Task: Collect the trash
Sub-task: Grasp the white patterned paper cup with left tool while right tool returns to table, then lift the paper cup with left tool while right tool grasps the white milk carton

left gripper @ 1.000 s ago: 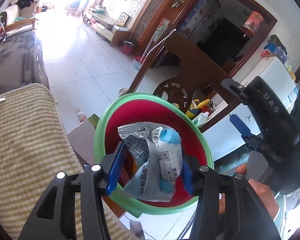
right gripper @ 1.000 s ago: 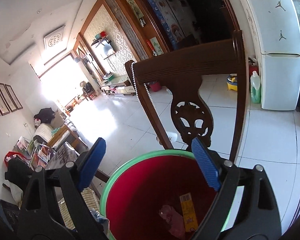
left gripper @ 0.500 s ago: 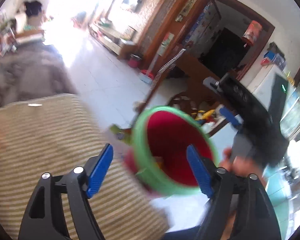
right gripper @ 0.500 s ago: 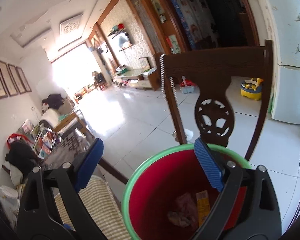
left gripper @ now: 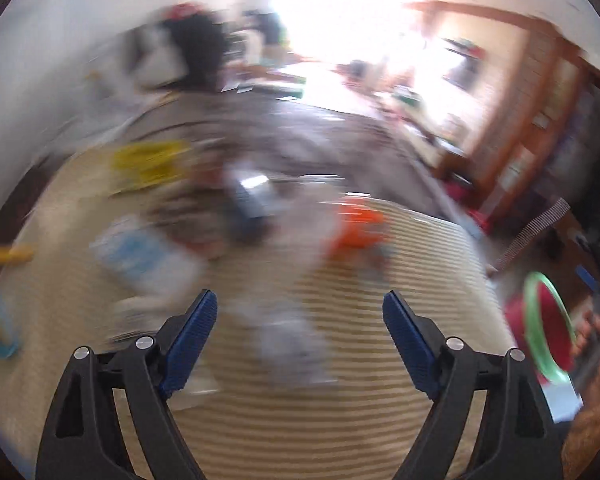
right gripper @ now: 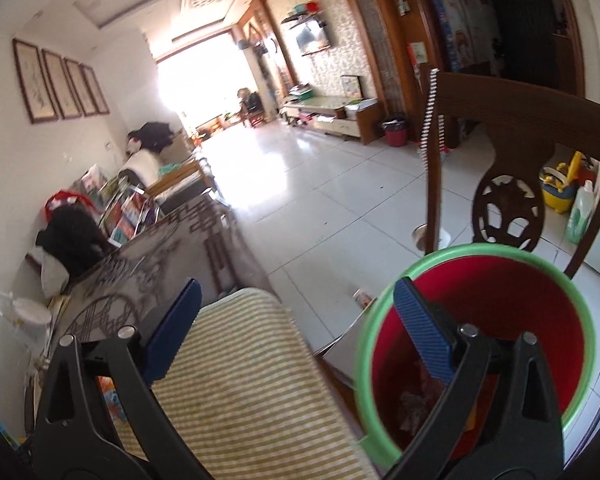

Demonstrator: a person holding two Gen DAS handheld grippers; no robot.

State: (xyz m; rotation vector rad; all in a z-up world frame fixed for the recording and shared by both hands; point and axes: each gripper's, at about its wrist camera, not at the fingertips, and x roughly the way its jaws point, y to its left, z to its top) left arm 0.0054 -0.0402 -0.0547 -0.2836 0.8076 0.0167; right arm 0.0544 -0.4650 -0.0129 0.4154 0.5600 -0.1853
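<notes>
The left wrist view is blurred by motion. My left gripper hangs over a striped cloth, its jaws opening with nothing between them. Trash lies scattered on the cloth: a grey wrapper just ahead of the fingers, an orange wrapper, a blue-and-white wrapper and a yellow packet. The red bin with a green rim sits at the far right. My right gripper is opening too, and empty. Its right finger reaches over the bin, which has crumpled trash at the bottom.
A dark wooden chair stands behind the bin on the white tile floor. A grey patterned cover lies beyond the striped cloth. A person's hand shows beside the bin. Clutter lines the left wall.
My left gripper let the grey-blue wrapper go over the bin, spread its jaws and swung left over the striped cloth. The right gripper turned left, so the bin now sits further right in its view.
</notes>
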